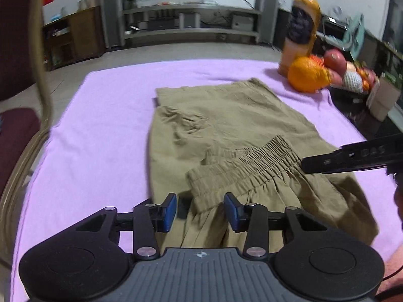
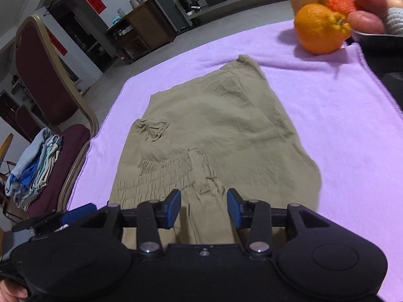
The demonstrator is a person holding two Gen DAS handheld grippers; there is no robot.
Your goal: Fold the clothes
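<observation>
Khaki trousers (image 1: 226, 120) lie folded on a purple cloth (image 1: 113, 105) that covers the table, with the elastic waistband (image 1: 252, 161) folded over on top. My left gripper (image 1: 201, 211) is open over the near left end of the waistband, its blue pads apart from the fabric. One black finger of the right gripper (image 1: 352, 156) reaches in from the right, by the waistband's other end. In the right wrist view the trousers (image 2: 214, 115) spread ahead, and my right gripper (image 2: 204, 206) is open above the waistband (image 2: 171, 168), holding nothing.
A big orange (image 2: 320, 27), a juice bottle (image 1: 301, 30) and a tray of fruit (image 2: 377, 37) stand at the far right corner. To the left, a maroon chair (image 2: 42, 75) carries a stack of folded clothes (image 2: 37, 166). Purple cloth (image 2: 340, 115) lies bare right of the trousers.
</observation>
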